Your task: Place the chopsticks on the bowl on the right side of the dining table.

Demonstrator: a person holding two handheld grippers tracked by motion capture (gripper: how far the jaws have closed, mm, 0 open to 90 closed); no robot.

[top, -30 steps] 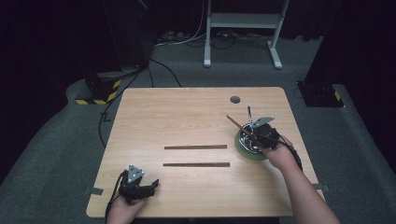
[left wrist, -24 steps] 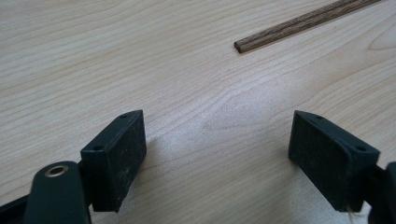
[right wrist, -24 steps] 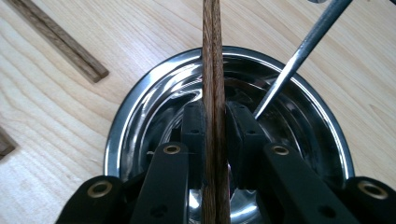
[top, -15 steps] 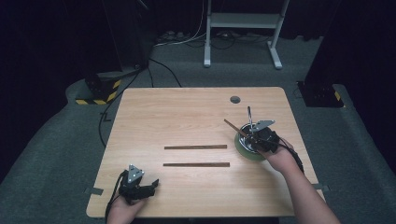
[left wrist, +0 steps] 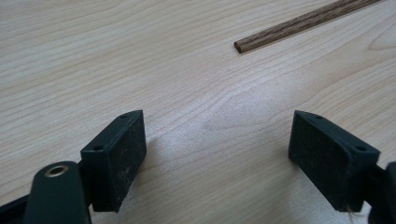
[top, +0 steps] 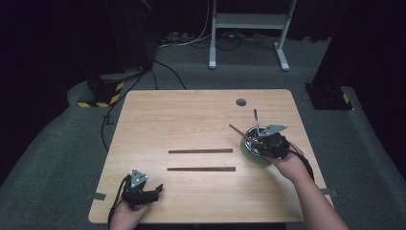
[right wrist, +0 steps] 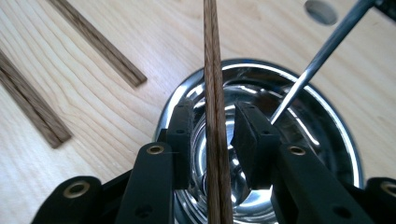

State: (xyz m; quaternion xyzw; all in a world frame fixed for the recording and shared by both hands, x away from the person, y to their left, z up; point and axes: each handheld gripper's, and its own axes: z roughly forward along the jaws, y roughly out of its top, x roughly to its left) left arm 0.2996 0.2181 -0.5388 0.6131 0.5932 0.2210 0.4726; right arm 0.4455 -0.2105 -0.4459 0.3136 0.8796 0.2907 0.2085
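At right of the high view, we see the right gripper (right wrist: pixel 212 133) above the steel bowl (right wrist: pixel 327 121), jaws just opening, slightly parted around the wooden stick (right wrist: pixel 212 70), pads clear of it.

At lower left, the left gripper (left wrist: pixel 217 154) gapes wide, empty, over the table (left wrist: pixel 140 56).

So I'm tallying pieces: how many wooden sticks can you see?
3. Two sticks lie flat mid-table, the far stick and the near stick. The third stick stands between the right claw jaws over the metal bowl. More may be hidden.

A light wooden table (top: pixel 191 115) stands on grey carpet (top: pixel 72 143); at twelve o'clock a white metal stand (top: pixel 246 21), at ten a yellow-black striped block (top: pixel 103 98), darkness beyond
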